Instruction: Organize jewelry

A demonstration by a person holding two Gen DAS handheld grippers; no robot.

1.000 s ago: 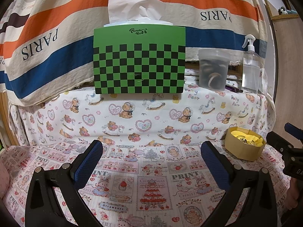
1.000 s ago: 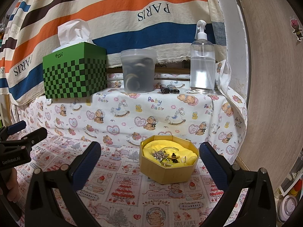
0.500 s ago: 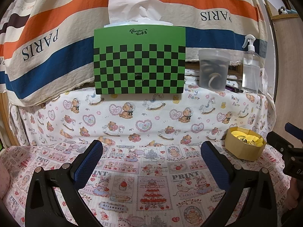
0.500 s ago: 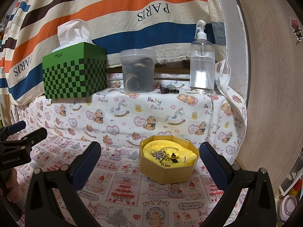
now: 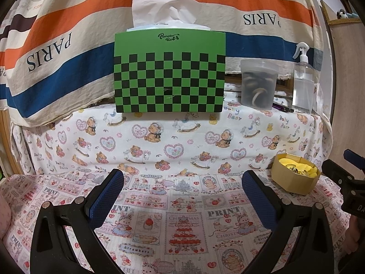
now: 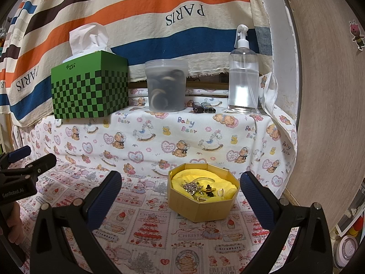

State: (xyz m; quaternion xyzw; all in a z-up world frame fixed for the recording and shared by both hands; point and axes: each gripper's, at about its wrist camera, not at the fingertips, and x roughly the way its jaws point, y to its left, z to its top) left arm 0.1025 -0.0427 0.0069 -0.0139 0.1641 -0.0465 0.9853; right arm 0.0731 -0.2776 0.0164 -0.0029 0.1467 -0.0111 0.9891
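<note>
An octagonal gold box (image 6: 200, 207) lined with yellow cloth sits on the printed cloth. Several jewelry pieces (image 6: 200, 188) lie inside it, among them a sparkly brooch. In the right wrist view the box is just ahead, between my open fingers. My right gripper (image 6: 181, 194) is open and empty. My left gripper (image 5: 182, 194) is open and empty over bare cloth; the box (image 5: 294, 182) lies to its right. A clear tub (image 6: 166, 86) holding rings stands on the raised shelf behind.
A green checkered tissue box (image 5: 170, 73), a spray bottle (image 6: 243, 73) and two dark lighters (image 6: 203, 108) stand on the shelf. A striped cloth hangs behind. A wooden panel (image 6: 324, 114) closes the right side.
</note>
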